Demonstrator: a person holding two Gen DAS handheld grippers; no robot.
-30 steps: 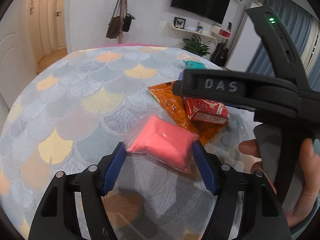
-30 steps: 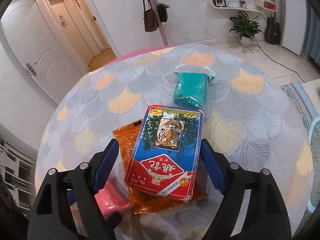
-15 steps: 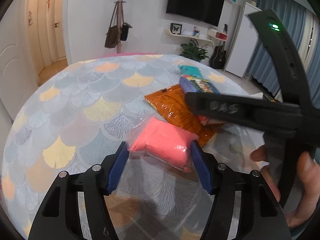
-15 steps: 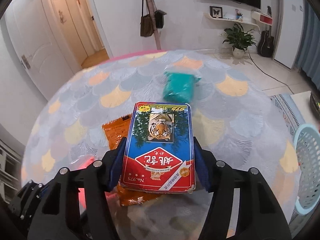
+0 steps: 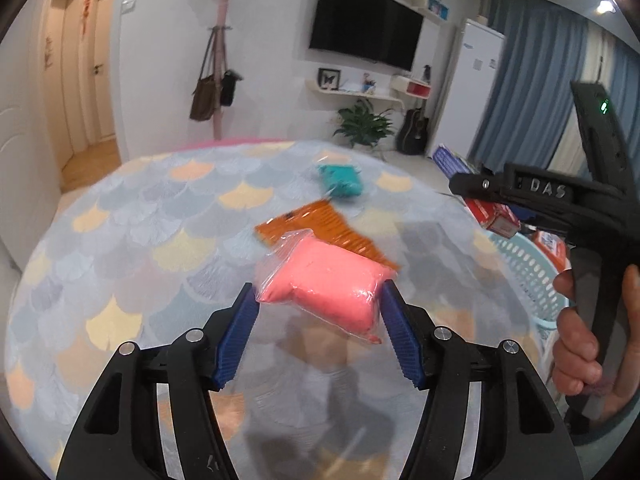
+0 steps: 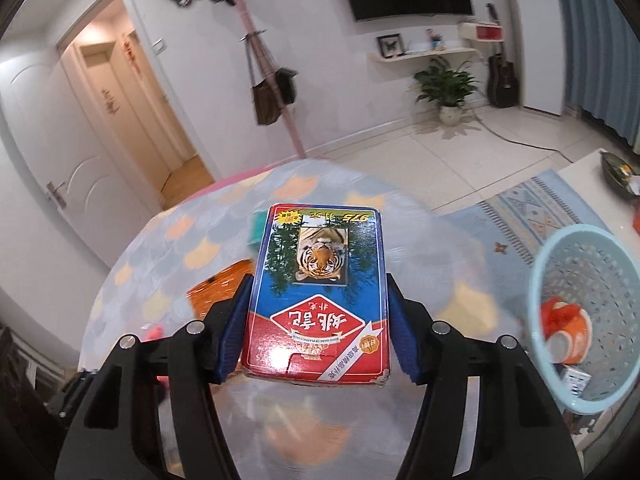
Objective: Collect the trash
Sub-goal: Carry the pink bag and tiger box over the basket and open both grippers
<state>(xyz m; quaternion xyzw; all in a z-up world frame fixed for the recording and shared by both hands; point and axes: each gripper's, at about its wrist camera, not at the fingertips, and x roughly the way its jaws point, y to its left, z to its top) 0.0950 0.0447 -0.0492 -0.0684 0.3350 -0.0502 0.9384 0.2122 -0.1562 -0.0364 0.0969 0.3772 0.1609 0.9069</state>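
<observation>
Home living room: wall television (image 5: 366,24), fridge (image 5: 474,88), guitar (image 6: 502,76), potted plant (image 6: 444,84).

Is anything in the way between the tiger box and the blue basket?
Nothing visible is. The right gripper holds the tiger box up above the table. The blue basket sits off to its right, beside the table, with its open top facing up. Only open air shows between them. Some trash already lies inside.

Both claws (image 5: 320,312) (image 6: 318,320) clamped, raised.
</observation>
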